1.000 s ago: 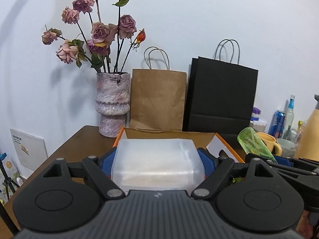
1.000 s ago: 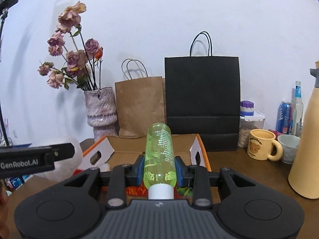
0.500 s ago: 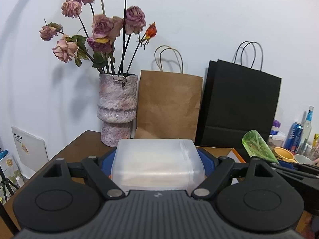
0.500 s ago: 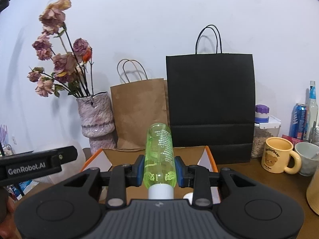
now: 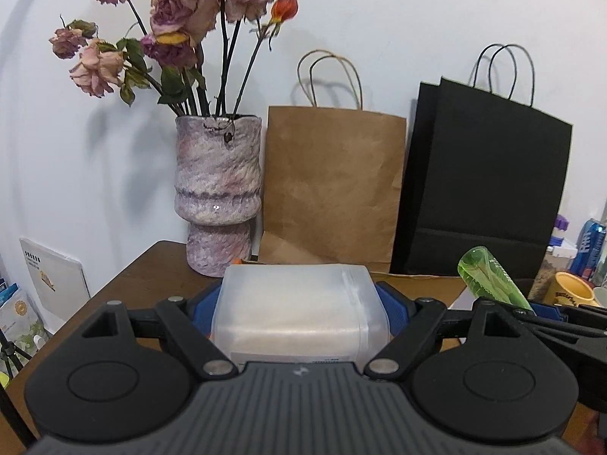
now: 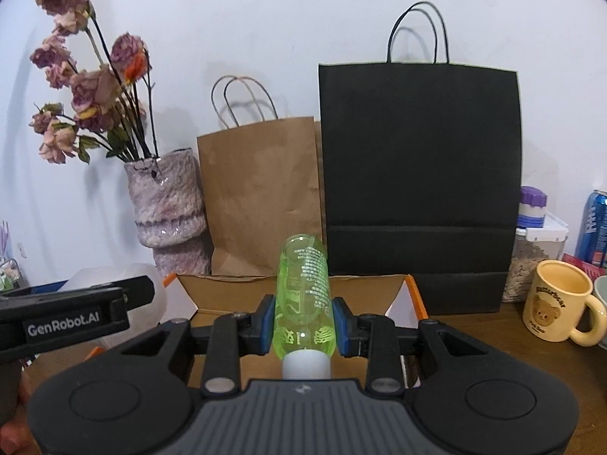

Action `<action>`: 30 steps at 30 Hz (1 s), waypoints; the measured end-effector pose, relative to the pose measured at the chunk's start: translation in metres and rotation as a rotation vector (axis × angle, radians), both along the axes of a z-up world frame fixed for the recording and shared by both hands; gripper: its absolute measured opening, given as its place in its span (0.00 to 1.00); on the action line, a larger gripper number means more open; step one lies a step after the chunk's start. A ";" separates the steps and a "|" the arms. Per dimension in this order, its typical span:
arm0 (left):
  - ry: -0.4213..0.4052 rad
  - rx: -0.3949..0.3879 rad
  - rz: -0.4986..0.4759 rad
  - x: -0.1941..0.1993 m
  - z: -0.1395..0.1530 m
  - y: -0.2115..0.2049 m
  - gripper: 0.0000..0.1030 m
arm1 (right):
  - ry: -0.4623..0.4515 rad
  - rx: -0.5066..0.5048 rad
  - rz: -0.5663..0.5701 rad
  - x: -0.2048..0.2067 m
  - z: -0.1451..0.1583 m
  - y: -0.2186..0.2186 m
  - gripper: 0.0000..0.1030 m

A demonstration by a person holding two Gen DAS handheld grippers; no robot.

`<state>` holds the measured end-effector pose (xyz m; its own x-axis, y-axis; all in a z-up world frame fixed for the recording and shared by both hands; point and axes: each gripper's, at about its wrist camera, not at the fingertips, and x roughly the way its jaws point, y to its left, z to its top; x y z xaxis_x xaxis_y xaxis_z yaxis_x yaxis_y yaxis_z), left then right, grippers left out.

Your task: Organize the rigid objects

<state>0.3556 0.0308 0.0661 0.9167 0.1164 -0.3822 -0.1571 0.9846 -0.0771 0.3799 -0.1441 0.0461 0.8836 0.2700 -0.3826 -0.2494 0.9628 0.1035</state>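
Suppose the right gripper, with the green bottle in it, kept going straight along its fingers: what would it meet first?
Probably the open cardboard box just ahead of the right gripper and green bottle; beyond it stand the brown paper bag and black bag. Depth is unclear.

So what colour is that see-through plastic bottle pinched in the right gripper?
Bright lime green see-through plastic bottle with a white cap and white print, clearest in the right wrist view.

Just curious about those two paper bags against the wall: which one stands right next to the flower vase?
The brown paper bag. It stands directly beside the vase, while the taller black paper bag stands on the brown bag's far side.
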 end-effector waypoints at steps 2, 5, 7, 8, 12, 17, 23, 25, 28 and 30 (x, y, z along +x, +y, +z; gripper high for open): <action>0.010 0.005 0.005 0.007 -0.003 0.001 0.82 | 0.011 -0.009 -0.001 0.008 -0.004 0.003 0.29; 0.027 0.013 0.009 0.017 -0.007 0.002 0.82 | 0.033 -0.023 0.000 0.020 -0.010 0.006 0.29; 0.042 0.017 0.010 0.024 -0.011 0.003 0.82 | 0.045 -0.027 0.002 0.026 -0.014 0.007 0.29; 0.051 0.018 0.012 0.027 -0.013 0.003 0.82 | 0.051 -0.029 0.002 0.029 -0.016 0.008 0.29; 0.082 0.025 0.027 0.038 -0.022 0.007 0.82 | 0.061 -0.041 0.000 0.037 -0.026 0.009 0.29; 0.113 0.024 0.030 0.046 -0.030 0.012 0.82 | 0.087 -0.059 0.000 0.045 -0.041 0.012 0.29; 0.133 0.039 0.017 0.049 -0.032 0.011 0.83 | 0.101 -0.062 0.007 0.048 -0.047 0.011 0.30; 0.137 0.042 0.018 0.050 -0.033 0.011 0.84 | 0.114 -0.060 0.010 0.050 -0.049 0.011 0.30; 0.123 0.056 0.023 0.047 -0.030 0.010 1.00 | 0.121 -0.073 -0.002 0.051 -0.049 0.010 0.41; 0.112 0.051 0.025 0.044 -0.027 0.011 1.00 | 0.115 -0.082 -0.017 0.051 -0.048 0.010 0.73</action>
